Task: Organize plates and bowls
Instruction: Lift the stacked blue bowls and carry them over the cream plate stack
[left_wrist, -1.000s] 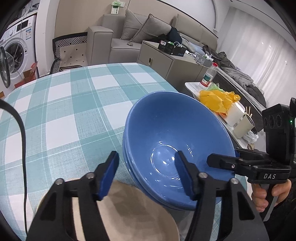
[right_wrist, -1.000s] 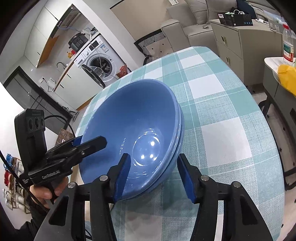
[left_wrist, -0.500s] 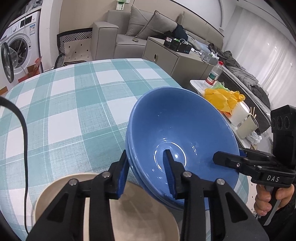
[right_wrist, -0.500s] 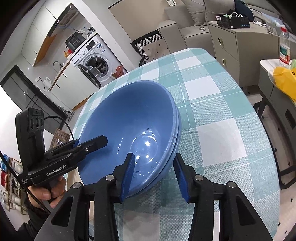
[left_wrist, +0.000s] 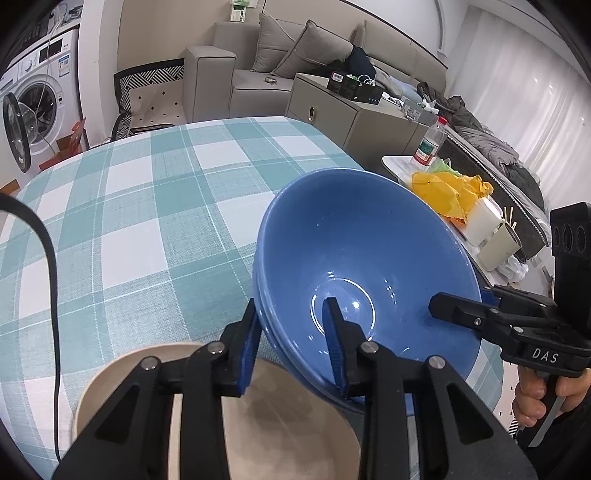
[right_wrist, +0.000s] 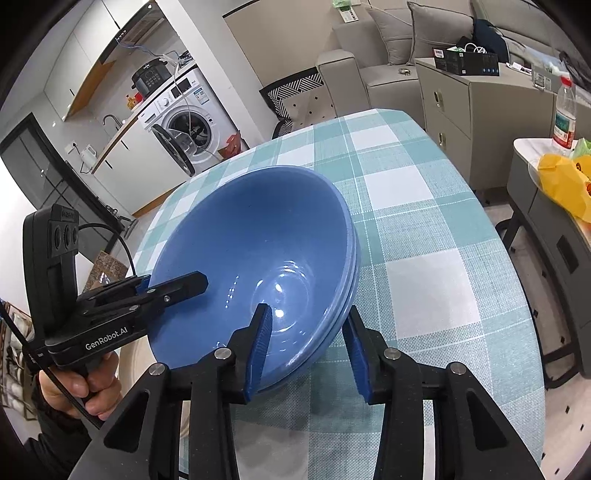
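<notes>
Two nested blue bowls (left_wrist: 362, 258) (right_wrist: 258, 251) are held tilted above a teal checked table (left_wrist: 129, 206). My left gripper (left_wrist: 291, 345) is shut on the stack's near rim, one finger inside and one outside. My right gripper (right_wrist: 308, 347) is shut on the opposite rim in the same way. Each gripper also shows in the other's view: the right one (left_wrist: 461, 310), the left one (right_wrist: 173, 288). A beige plate (left_wrist: 258, 417) lies on the table under the left gripper, partly hidden by it.
The table edge (right_wrist: 517, 295) falls off to the right. A side table (left_wrist: 406, 166) there holds a yellow bag (left_wrist: 450, 192), a bottle (left_wrist: 428, 144) and cups. A grey cabinet (right_wrist: 480, 110), a sofa and a washing machine (left_wrist: 29, 107) stand behind.
Both grippers have closed from open onto opposite rims of the blue bowl stack. The stack has tilted and shifted slightly.
</notes>
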